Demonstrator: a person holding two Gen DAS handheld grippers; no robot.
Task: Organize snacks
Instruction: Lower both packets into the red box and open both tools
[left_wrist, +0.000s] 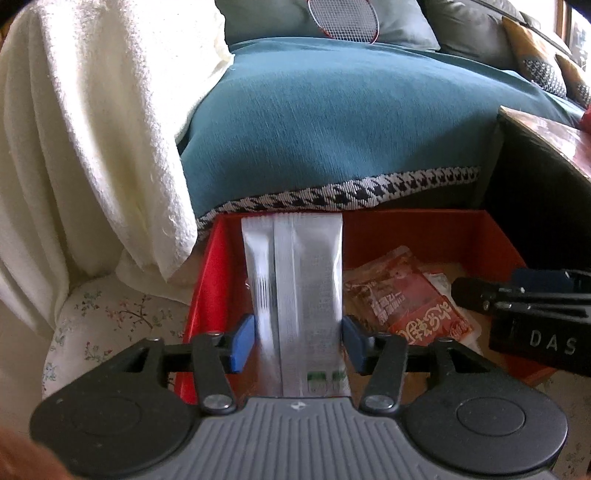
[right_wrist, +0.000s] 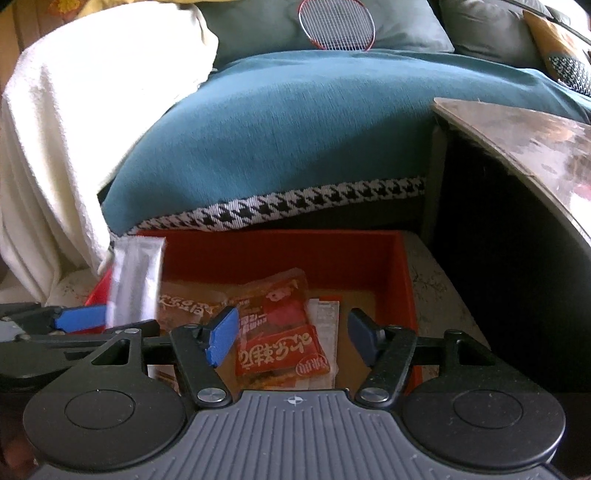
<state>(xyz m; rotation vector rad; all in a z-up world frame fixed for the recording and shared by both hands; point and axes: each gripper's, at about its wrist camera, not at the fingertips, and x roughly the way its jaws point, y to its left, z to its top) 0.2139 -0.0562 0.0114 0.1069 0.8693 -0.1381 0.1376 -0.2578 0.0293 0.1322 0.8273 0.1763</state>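
Broadly, the background is filled by a sofa draped in a teal cloth with a houndstooth-patterned border (left_wrist: 332, 122), and a thick cream-white blanket (left_wrist: 92, 147) is hung over its left end. A red-framed racket head (right_wrist: 336, 24) is seen resting against the grey cushions behind. A brown wooden table (right_wrist: 524, 136) is seen at the right edge. Below the sofa's border, an open red cardboard box (right_wrist: 280, 254) is set on a floral-printed fabric surface (left_wrist: 96, 325). Several orange-red snack packets with white lettering (right_wrist: 284, 350) are lain flat on the box's floor, overlapping one another.

A long silver foil snack packet (left_wrist: 299, 295) is held upright over the left part of the box, between the blue pads of the left gripper (left_wrist: 298, 341); the pads sit right at its edges, but whether they are pressed on it cannot be told. The jaws of the right gripper (right_wrist: 291, 334) are held apart above the orange-red packets, with nothing clamped between them.
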